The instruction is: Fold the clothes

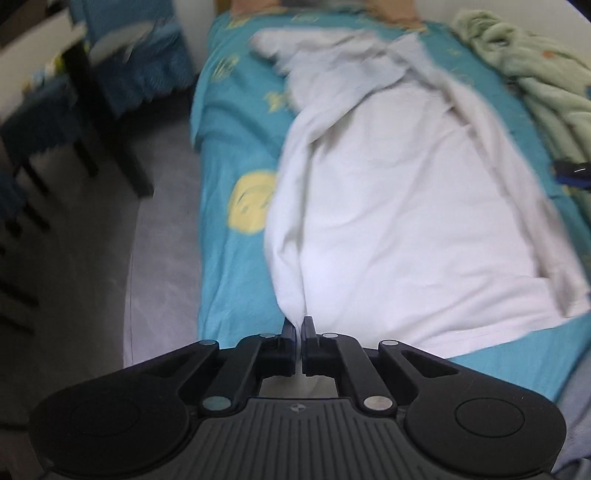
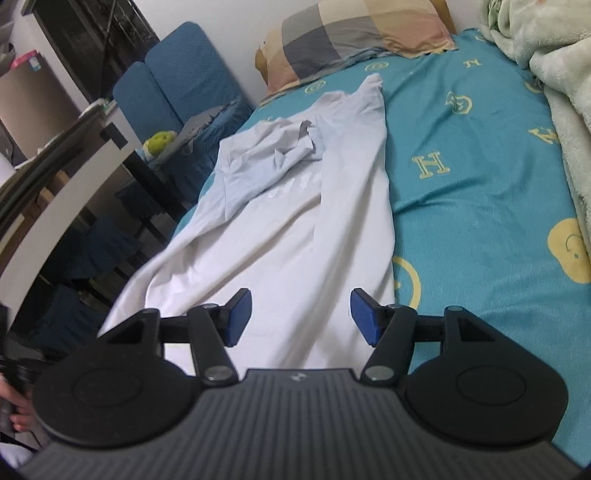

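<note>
A white shirt (image 1: 406, 206) lies lengthwise on a teal bed sheet (image 1: 236, 280), its far end rumpled. My left gripper (image 1: 299, 325) is shut on the shirt's near left hem, with a pinch of white cloth showing between the pads. In the right wrist view the same shirt (image 2: 295, 229) stretches away toward the pillow, one sleeve folded over its back. My right gripper (image 2: 299, 314) hovers over the shirt's near end, its blue pads (image 2: 238, 317) wide apart and nothing between them.
A checked pillow (image 2: 354, 33) lies at the bed's head and a pale green blanket (image 1: 535, 81) is bunched along the right side. Blue chairs (image 2: 184, 81) and a dark-legged table (image 2: 92, 158) stand left of the bed, across a strip of grey floor (image 1: 155, 266).
</note>
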Tool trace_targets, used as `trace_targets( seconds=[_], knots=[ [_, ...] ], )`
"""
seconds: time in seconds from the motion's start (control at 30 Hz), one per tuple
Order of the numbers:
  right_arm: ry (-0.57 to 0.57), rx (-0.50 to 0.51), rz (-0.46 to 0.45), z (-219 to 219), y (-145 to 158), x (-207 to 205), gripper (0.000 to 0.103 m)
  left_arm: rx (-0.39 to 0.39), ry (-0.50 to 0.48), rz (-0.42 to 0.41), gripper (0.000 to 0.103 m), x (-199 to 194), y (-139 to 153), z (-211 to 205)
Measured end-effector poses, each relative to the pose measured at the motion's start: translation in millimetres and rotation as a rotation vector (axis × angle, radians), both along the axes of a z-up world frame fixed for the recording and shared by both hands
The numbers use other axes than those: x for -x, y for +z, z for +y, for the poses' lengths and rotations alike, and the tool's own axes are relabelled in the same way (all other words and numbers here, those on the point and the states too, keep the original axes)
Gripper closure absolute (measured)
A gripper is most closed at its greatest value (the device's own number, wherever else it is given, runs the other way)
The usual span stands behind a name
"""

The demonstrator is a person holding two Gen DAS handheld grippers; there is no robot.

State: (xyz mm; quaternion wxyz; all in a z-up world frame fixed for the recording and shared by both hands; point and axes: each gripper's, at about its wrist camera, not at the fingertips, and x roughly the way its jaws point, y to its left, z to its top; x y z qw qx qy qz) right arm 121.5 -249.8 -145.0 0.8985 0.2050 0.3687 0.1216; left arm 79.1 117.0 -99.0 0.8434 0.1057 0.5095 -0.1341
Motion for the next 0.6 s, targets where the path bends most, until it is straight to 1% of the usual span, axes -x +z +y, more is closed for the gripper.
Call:
trace_targets(
  seconds=[0.03,0.1,0.13,0.2,0.23,0.27,0.37,0.47,0.53,0.57,0.6],
  knots=[
    [0.003,0.005,0.005,0,-1,1,0.04,-0.009,-0.023,-0.027,0.1,8,16,-11],
    [0.002,0.004,0.013,-1,-3,2,0.04,-0.05,-0.094,-0.072,0.1,27,47,-39],
    [0.003,0.002,0.013,-2,-2,3,0.04,-0.056,-0.122,-0.082,0.1,38,59,-53],
    [0.005,-0.003,0.012,-2,-1,4,0.04,-0.084,-0.16,-0.084,0.1,56,73,-81],
    [0.007,-0.001,0.009,-2,-1,5,0.04,-0.098,-0.169,-0.08,0.1,63,73,-96],
    [0.01,0.001,0.005,-2,0,5,0.04,-0.099,-0.175,-0.066,0.1,69,70,-108],
    [0.018,0.005,0.0,-2,1,6,0.04,-0.12,-0.189,-0.011,0.1,81,38,-140],
    [0.034,0.001,0.003,-2,1,9,0.04,-0.163,-0.192,0.06,0.099,77,-9,-160],
    [0.043,-0.007,0.007,-2,0,12,0.04,-0.18,-0.21,0.107,0.093,75,-30,-168],
    [0.046,-0.014,0.01,-3,0,13,0.04,-0.183,-0.23,0.117,0.087,75,-34,-169],
    [0.044,-0.019,0.013,-4,0,14,0.04,-0.171,-0.241,0.112,0.079,73,-33,-167]
  ],
)
